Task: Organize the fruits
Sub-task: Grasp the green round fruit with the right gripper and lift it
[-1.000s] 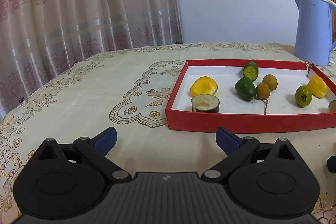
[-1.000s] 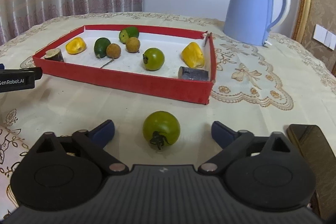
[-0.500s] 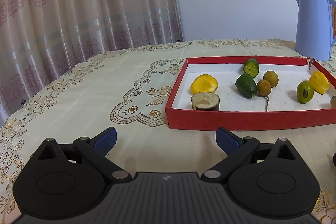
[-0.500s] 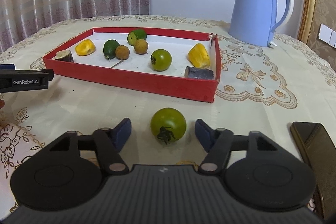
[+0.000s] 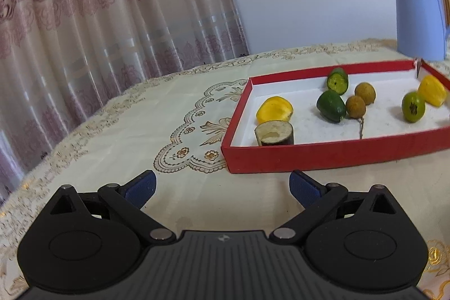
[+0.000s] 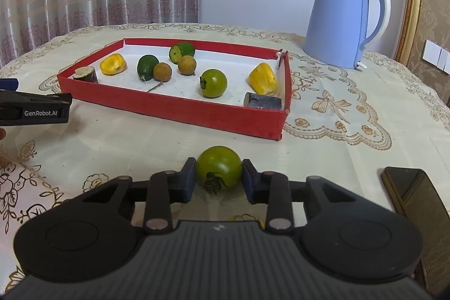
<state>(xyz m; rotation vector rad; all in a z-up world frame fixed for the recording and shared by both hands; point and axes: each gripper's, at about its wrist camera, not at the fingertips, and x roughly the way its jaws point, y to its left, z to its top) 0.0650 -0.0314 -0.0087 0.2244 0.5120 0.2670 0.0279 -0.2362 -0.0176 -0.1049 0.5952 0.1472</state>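
My right tongs (image 6: 218,179) are closing on the last loose green tomato (image 6: 219,167), pads touching it; ahead, the red tray (image 6: 174,110) holds the other fruits, while my left tongs (image 5: 222,187) gape wide and empty.

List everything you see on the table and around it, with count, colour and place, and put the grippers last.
Tray: one, red, mid-table.
Tomatoes: two, green; one in the tray, one on the cloth in front of it.
Yellow pieces: two, at the tray's left and right.
Longans: two, brown, mid-tray.
Green fruits: two, dark, by the longans.
Cut stems: two, dark, at the near corners.
Kettle: one, blue, behind the tray.
Phone: one, dark, right edge.
Curtain: pink, behind.
Left gripper: open, empty.
Right gripper: closing, fingers against the near tomato.
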